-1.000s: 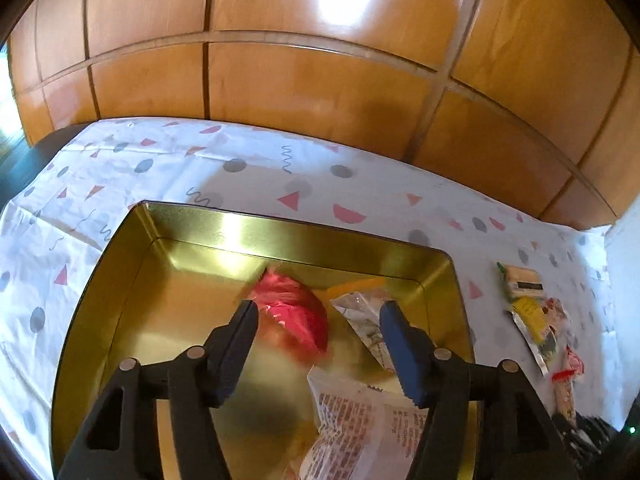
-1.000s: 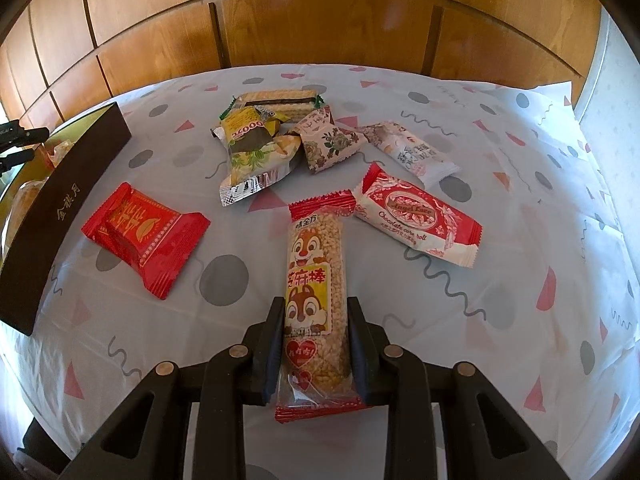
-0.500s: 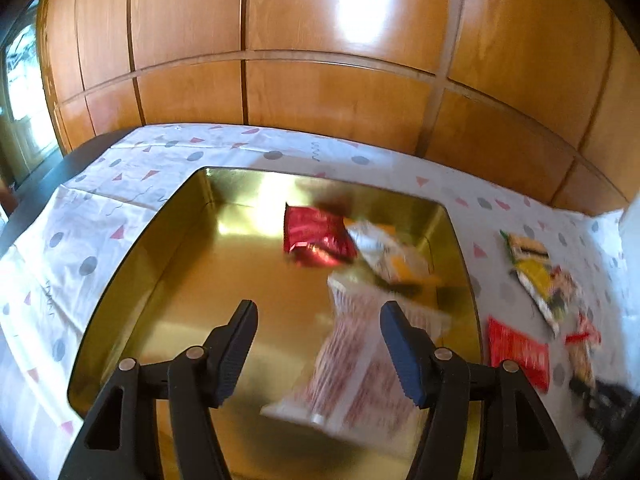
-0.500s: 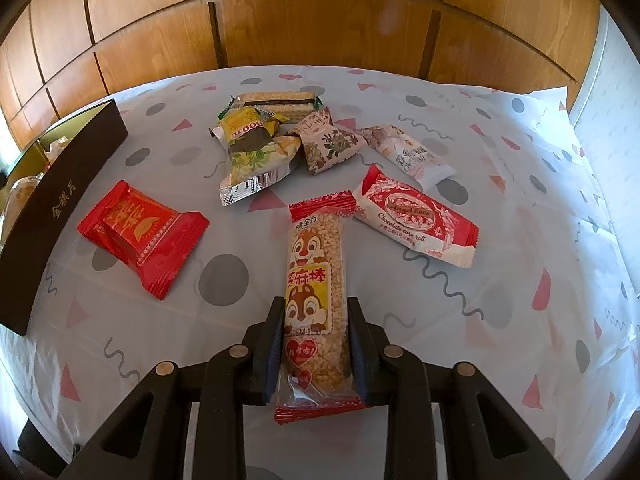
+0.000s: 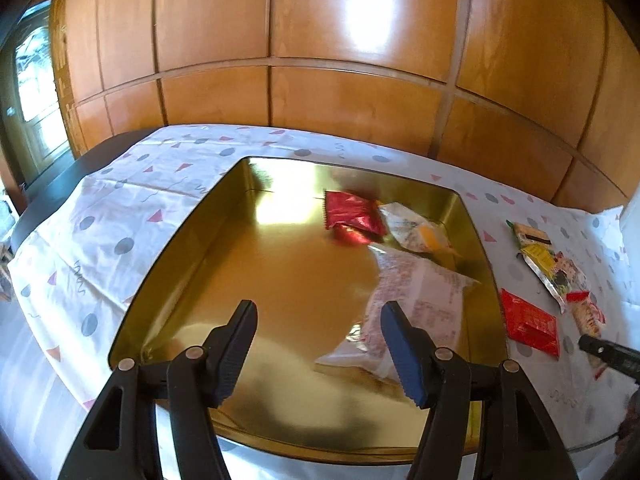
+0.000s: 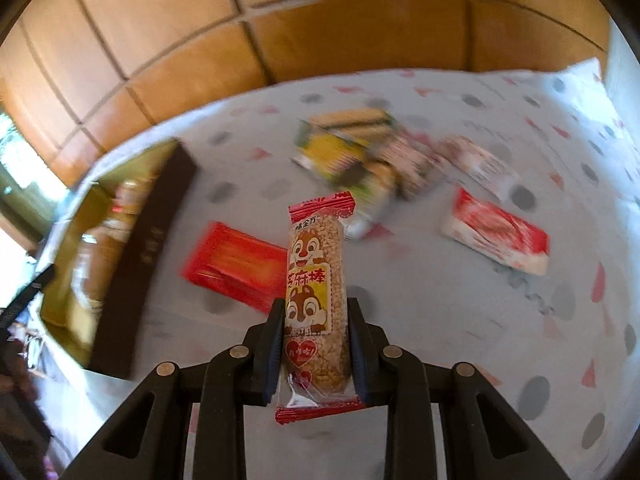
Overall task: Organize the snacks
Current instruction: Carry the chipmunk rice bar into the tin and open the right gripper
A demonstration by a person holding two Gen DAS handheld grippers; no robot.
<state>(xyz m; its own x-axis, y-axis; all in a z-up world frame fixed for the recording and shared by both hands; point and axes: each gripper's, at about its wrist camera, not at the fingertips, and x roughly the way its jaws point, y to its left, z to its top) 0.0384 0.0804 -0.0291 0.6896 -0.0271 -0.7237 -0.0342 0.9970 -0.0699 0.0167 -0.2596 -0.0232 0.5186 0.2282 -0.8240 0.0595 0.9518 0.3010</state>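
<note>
My right gripper [image 6: 316, 344] is shut on a sesame bar [image 6: 316, 280] in a clear wrapper with red ends and a squirrel picture, held lifted above the cloth. My left gripper [image 5: 318, 346] stands open and empty over the near part of the gold tin [image 5: 192, 240]. Inside the tin lie a red foil packet [image 5: 352, 216], a white and orange packet [image 5: 416, 228] and a large white printed packet [image 5: 416, 304]. The tin [image 6: 132, 248] shows at the left of the right wrist view. A flat red packet [image 6: 236, 264] lies on the cloth beside it.
Loose snacks lie on the patterned cloth: a red and white roll packet [image 6: 496, 236], a heap of yellow and green packets [image 6: 352, 148], a white packet [image 6: 476, 164]. A wooden panelled wall [image 5: 320, 60] stands behind. The table's dark edge [image 5: 60, 176] shows at far left.
My right gripper has lifted the sesame bar off the cloth and swung left toward the tin. My left gripper has drawn back from the snacks in the tin, still open.
</note>
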